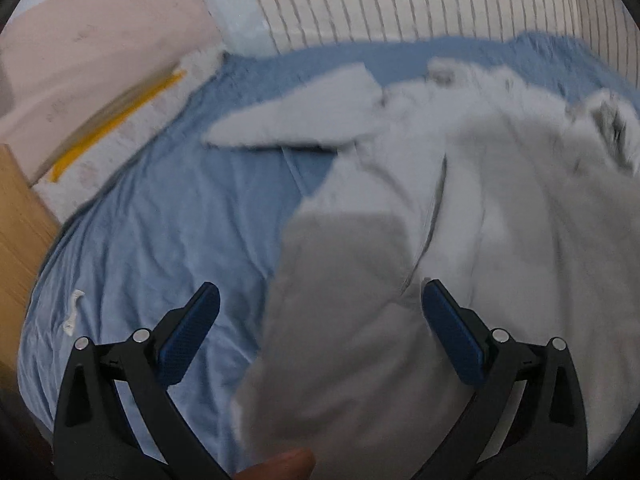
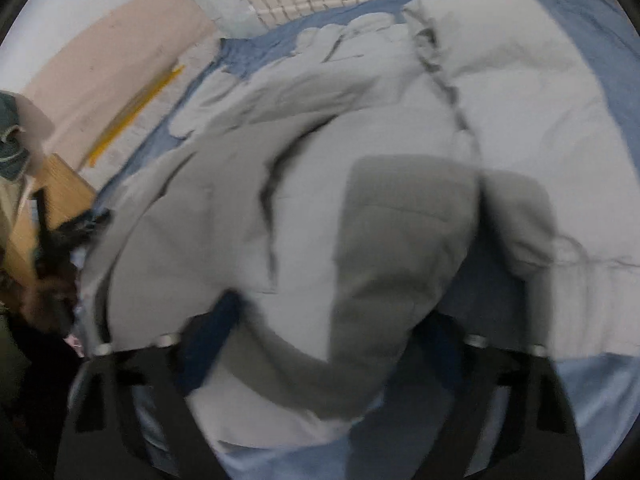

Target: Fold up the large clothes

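Note:
A large pale grey padded jacket point(image 1: 460, 184) lies crumpled on a blue bedsheet point(image 1: 168, 216). In the left wrist view my left gripper point(image 1: 320, 300) is open, its blue-padded fingers point(image 1: 192, 332) spread either side of a darker grey hem panel point(image 1: 344, 280) below it. One sleeve point(image 1: 296, 116) sticks out to the left. In the right wrist view the jacket point(image 2: 304, 184) fills the frame, blurred. My right gripper point(image 2: 332, 324) is open, with a darker grey fold point(image 2: 400, 248) lying between its blurred fingers point(image 2: 216, 332).
A wooden piece of furniture point(image 1: 20, 232) stands at the bed's left edge. A pink wall point(image 1: 100, 36) and a striped wall point(image 1: 400, 0) lie beyond the bed. In the right wrist view the person and the other gripper point(image 2: 60, 240) are at far left.

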A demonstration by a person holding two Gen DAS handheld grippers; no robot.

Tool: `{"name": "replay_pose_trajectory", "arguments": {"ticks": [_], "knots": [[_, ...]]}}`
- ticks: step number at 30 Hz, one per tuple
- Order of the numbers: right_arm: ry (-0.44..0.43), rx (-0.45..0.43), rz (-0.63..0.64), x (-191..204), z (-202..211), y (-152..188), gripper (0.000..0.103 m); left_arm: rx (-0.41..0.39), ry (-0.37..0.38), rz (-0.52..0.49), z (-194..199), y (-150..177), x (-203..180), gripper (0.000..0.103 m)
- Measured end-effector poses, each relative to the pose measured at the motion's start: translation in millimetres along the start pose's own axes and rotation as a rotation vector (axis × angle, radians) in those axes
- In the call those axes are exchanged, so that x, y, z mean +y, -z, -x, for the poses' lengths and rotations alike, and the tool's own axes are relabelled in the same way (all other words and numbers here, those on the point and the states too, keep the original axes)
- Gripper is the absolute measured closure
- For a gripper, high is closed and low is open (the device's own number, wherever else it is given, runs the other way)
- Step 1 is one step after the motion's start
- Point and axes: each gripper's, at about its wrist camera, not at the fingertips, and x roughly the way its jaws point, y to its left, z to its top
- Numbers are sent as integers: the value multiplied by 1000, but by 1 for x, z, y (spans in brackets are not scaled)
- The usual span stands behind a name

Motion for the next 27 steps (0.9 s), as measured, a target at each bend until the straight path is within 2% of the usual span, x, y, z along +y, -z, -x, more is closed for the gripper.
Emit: {"name": "replay_pose_trajectory", "arguments": {"ticks": [1,2,3,6,12,15,17,19,20,21,22,24,27], "knots": [[-2,-6,34,7,-1,1,63,0,30,23,-5,-1,2,3],[19,-18,72,14,3,3,78,0,72,63,-9,-2,6,3],[28,-32,88,18,9,3,87,8,92,83,-12,-3,10,3],[51,-61,96,19,22,-3,92,44,157,129,-21,1,16,6],[83,-83,130,22,39,-11,94,28,167,119,-8,4,12,7],[109,-132,138,26,61,-24,96,-9,162,107,6,7,16,7],[136,-171,128,26,80,-29,97,-7,165,148,8,12,26,8],[179,-209,123,31,102,-31,97,10,219,212,9,16,36,14],[207,-222,131,35,112,-30,97,16,247,241,10,17,37,24],[232,-227,133,37,120,-27,97,23,250,244,11,16,36,39],[252,-231,135,39,123,-26,97,19,255,225,15,16,33,46],[326,-215,150,43,127,-20,96,7,247,156,26,17,23,84],[418,-173,184,50,125,-18,91,-20,225,85,47,17,15,101]]}}
